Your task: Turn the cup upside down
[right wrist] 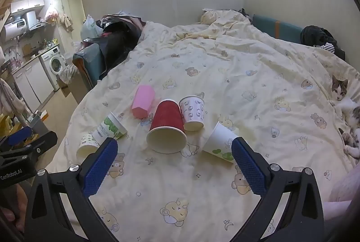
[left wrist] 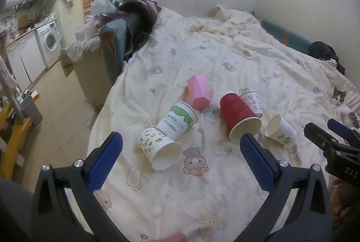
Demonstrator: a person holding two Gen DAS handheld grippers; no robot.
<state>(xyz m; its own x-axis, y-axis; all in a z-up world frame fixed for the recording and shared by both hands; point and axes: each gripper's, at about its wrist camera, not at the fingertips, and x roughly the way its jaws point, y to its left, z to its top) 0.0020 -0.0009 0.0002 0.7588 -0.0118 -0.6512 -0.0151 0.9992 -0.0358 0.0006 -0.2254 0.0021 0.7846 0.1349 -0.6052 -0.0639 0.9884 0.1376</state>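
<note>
Six cups total, all tipped on sides on bed cover (left wrist: pixel 225 57), none inverted yet, so nothing flipped by my read.

Count:
- 1 red cup (right wrist: pixel 166 127), centre, mouth facing near
- 1 pink cup (right wrist: pixel 142 104), far left of red
- 4 white printed cups: two at left (left wrist: pixel 160 148) (left wrist: pixel 177 119), one touching red's far right (right wrist: pixel 193 115), one near right (right wrist: pixel 221 142)

Left gripper (left wrist: pixel 181 160) and right gripper (right wrist: pixel 173 164) both hover spread wide, holding nothing. Guess soft bedding is why cups topple.

Also 1 cat (right wrist: pixel 338 89), far right, watching.
</note>
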